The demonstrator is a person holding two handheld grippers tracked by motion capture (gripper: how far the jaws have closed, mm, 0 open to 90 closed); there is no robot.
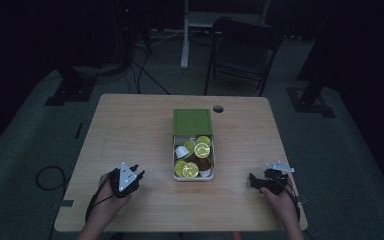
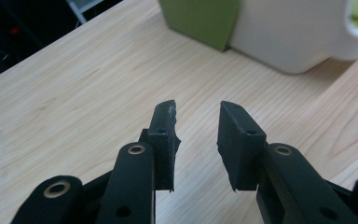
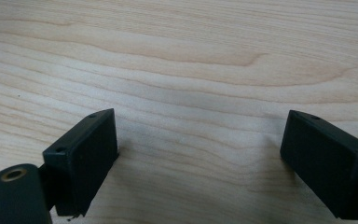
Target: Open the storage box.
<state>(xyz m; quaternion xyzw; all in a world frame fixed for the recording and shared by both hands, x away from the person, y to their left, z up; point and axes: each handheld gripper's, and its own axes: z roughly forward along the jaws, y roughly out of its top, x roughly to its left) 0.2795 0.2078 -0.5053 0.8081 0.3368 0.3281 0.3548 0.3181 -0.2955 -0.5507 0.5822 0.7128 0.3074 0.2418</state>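
Barely begun, by the look of it; box (image 1: pixel 193 150) mid-worktop with green lid (image 1: pixel 192 122) slid back, coffee pods (image 1: pixel 194 156) all inside, none lifted out; left gripper (image 1: pixel 137 175) near the box's left side, jaws slightly apart on nothing; right gripper (image 1: pixel 253 181) well off to the right, jaws wide apart, empty; pale wooden worktop (image 1: pixel 130 130) otherwise bare; dim room, folding chair (image 1: pixel 244 52) beyond.

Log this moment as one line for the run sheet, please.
left gripper: jaws apart, empty, near box | right gripper: open wide, empty, over table | capsules: in box, untouched
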